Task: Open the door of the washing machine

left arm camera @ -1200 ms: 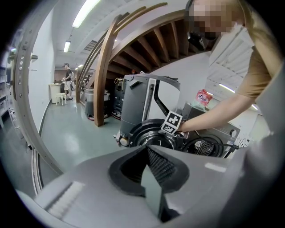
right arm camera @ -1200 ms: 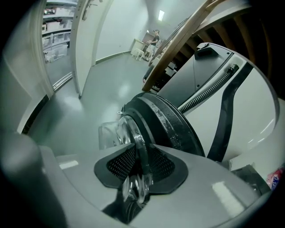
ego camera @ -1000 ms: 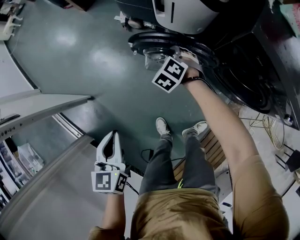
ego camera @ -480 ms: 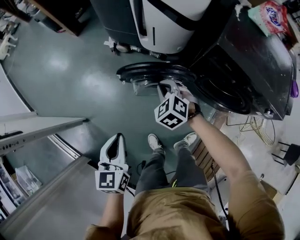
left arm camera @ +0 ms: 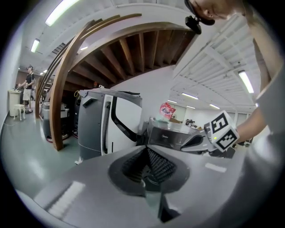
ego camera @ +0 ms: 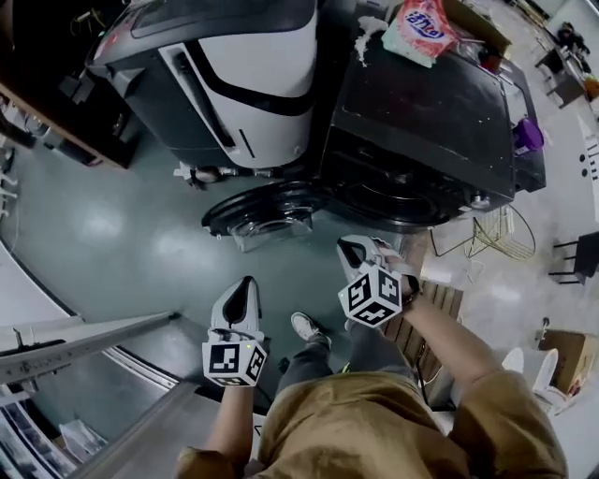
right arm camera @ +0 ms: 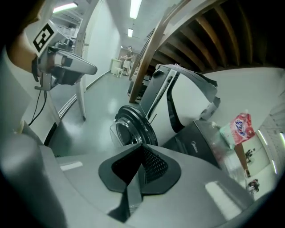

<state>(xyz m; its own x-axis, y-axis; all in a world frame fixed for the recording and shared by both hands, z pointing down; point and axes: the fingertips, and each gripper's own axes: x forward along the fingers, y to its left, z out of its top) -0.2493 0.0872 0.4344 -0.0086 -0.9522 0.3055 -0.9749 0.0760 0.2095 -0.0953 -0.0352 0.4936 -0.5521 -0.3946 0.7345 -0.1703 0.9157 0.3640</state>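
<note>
One glossy teal floor (ego camera: pixel 122 215), washer door (ego camera: pixel 267 208) — open

A white-and-grey machine (ego camera: pixel 248 84) stands on the teal floor (ego camera: pixel 103 234). A pink bag (ego camera: pixel 418 28) lies well apart from a purple thing (ego camera: pixel 527 136) (too small to tell what). A wire rack (ego camera: pixel 498 234) stands near wooden slats (ego camera: pixel 447 297); a black chair (ego camera: pixel 576 257) and a cardboard box (ego camera: pixel 569 351) sit beyond. Wooden beams (left arm camera: pixel 133 49) curve overhead. Far off, a person (left arm camera: pixel 29 81) stands under ceiling lights (left arm camera: pixel 67 9).

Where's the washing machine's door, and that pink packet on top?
Door (ego camera: pixel 268 213): head view, middle of the open round frame.
Pink packet (ego camera: pixel 418 26): head view, its printed front.
</note>
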